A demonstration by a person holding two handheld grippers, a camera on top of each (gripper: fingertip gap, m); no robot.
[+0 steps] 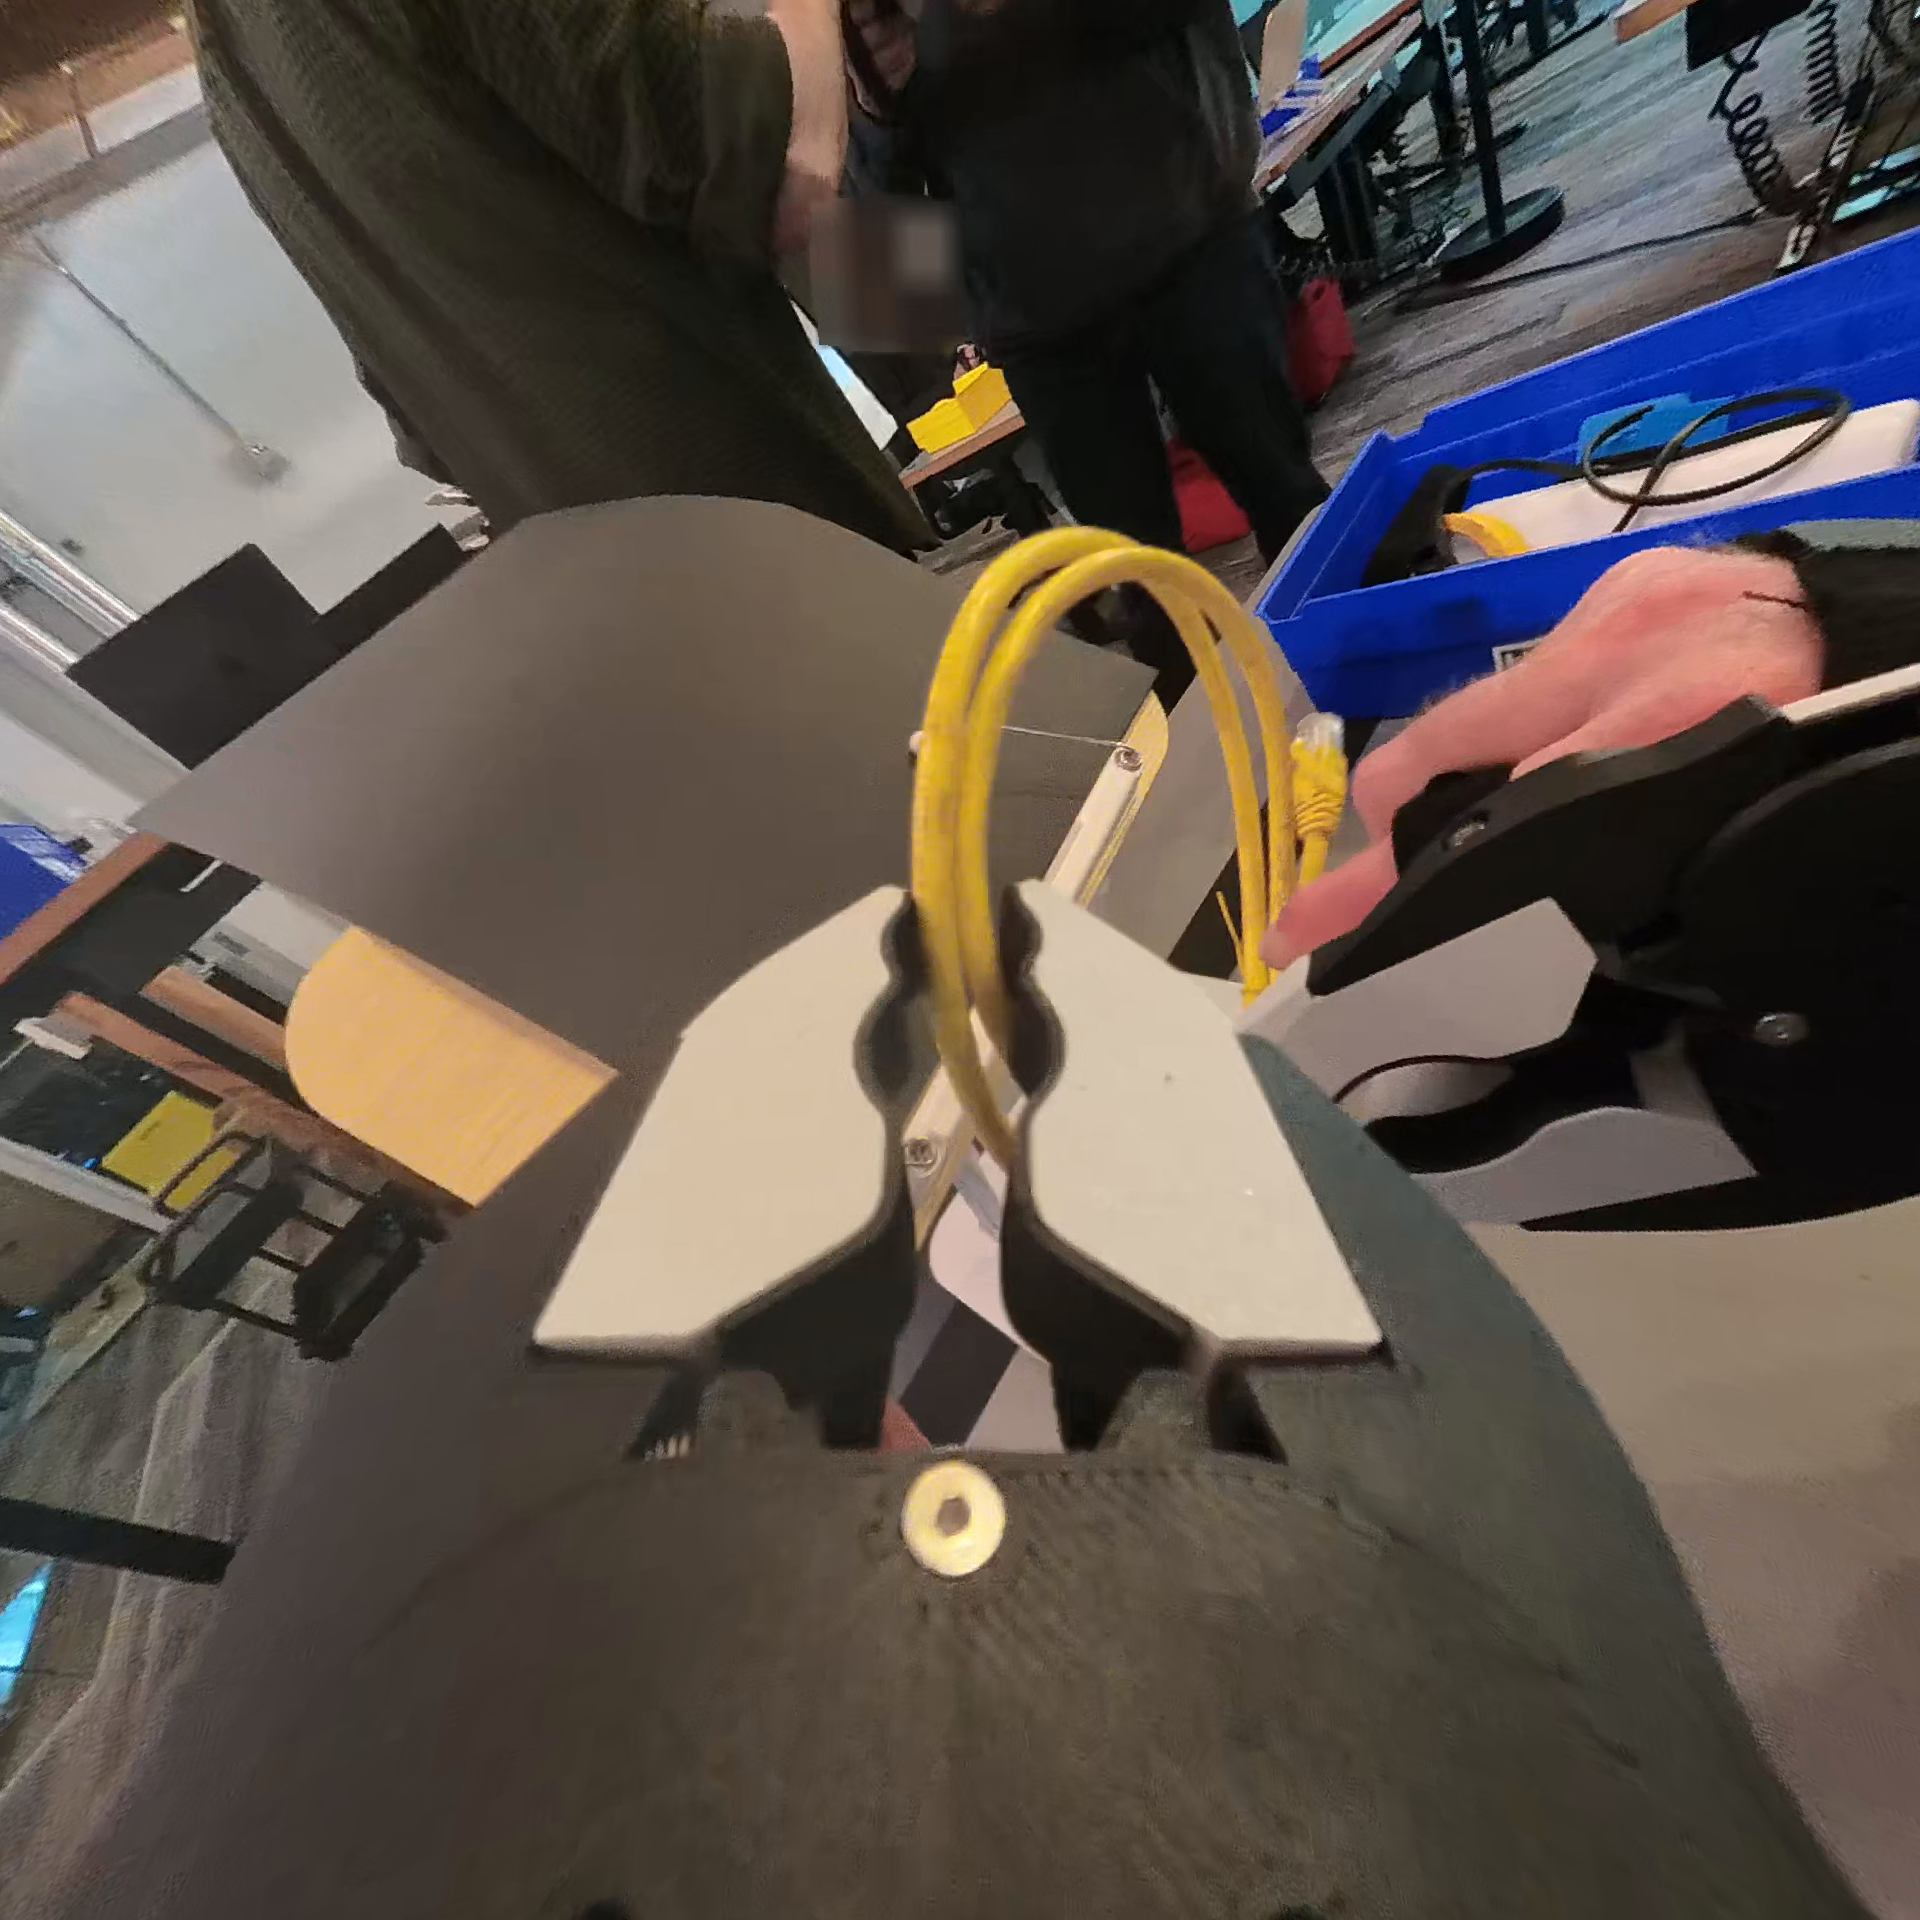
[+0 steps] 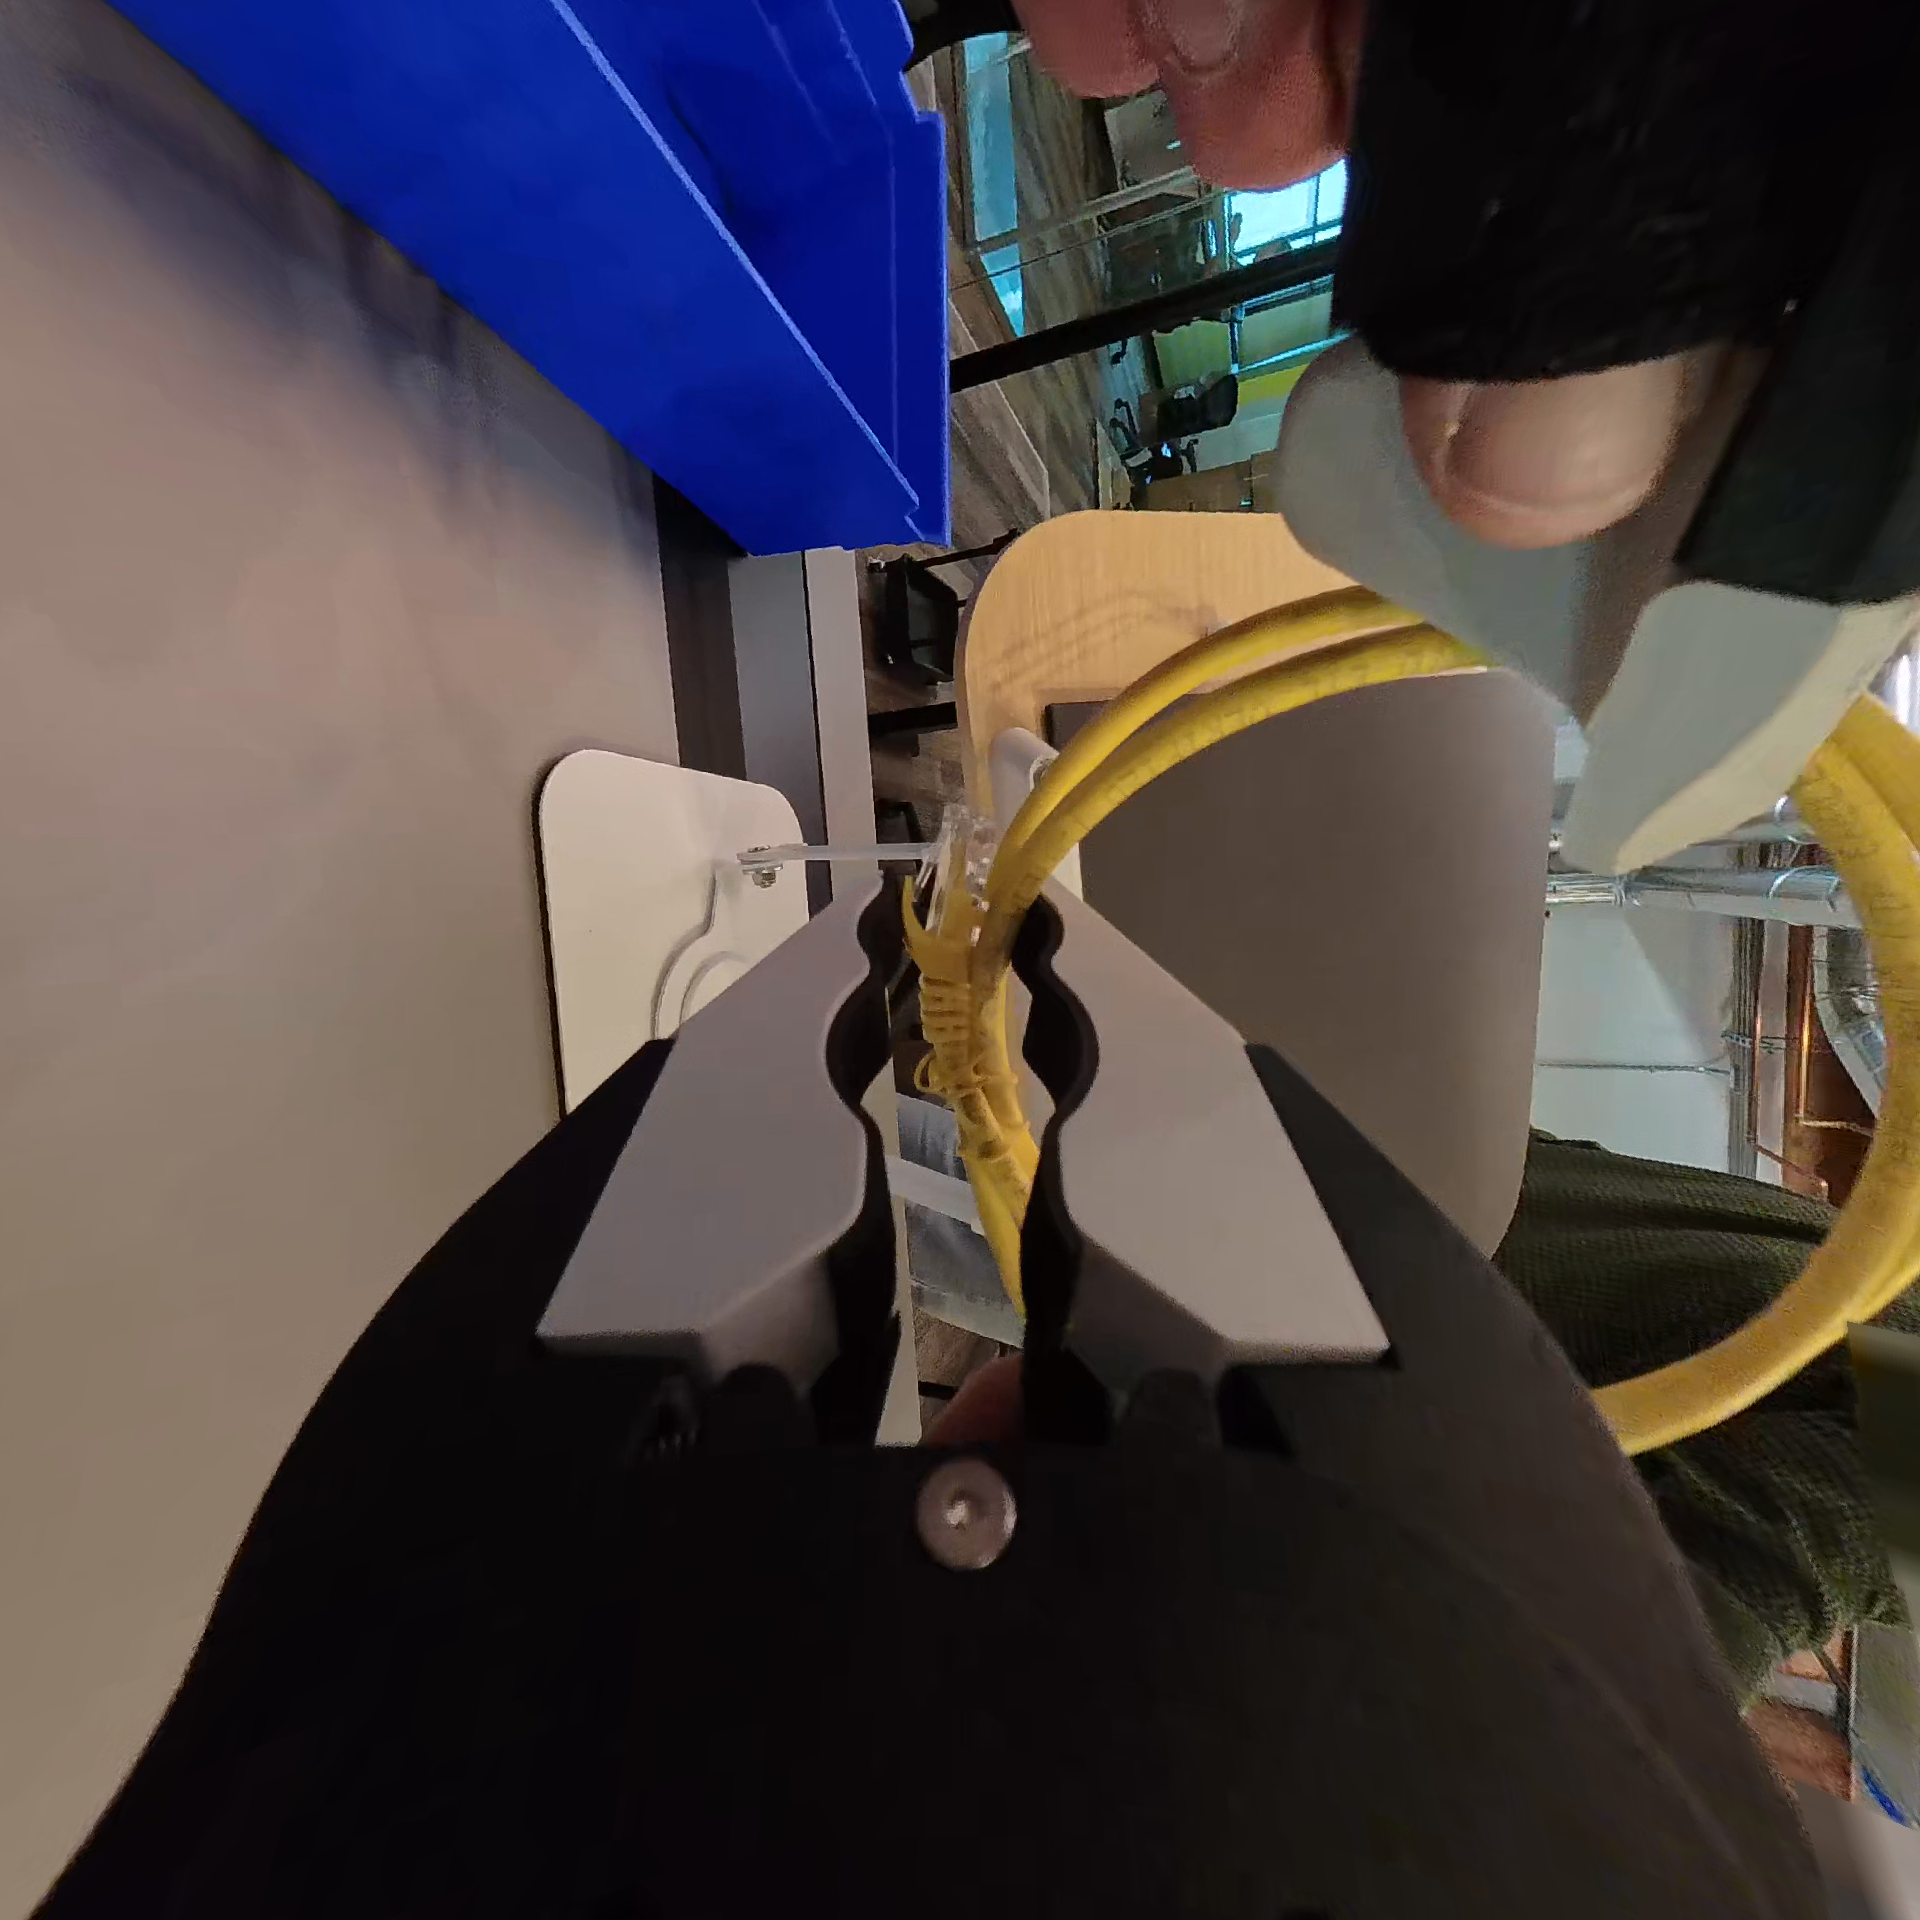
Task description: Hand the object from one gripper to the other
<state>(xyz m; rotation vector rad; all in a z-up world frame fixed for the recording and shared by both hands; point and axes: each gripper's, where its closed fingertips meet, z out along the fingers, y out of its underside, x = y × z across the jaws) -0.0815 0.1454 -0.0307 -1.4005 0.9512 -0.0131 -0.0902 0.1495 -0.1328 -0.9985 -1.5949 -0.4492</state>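
I am clamping both grippers, left (image 1: 961, 935) and right (image 2: 951, 935), nearly closed on the cable (image 1: 1091, 582): light, floppy, best pinched at its bundled strands.

Cable (image 1: 961, 831) between left gripper (image 1: 961, 925) jaws — right gripper (image 1: 1273, 987) just right, bin (image 1: 1558, 623) behind.

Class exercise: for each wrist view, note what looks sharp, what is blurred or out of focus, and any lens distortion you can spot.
Left wrist view: the yellow cable and left gripper are fairly sharp; the background people are soft, and straight edges bow outward, fisheye style. Right wrist view: the right gripper and cable plug are crisp; the nearby thumb is smeared, and the blue bin looks stretched.
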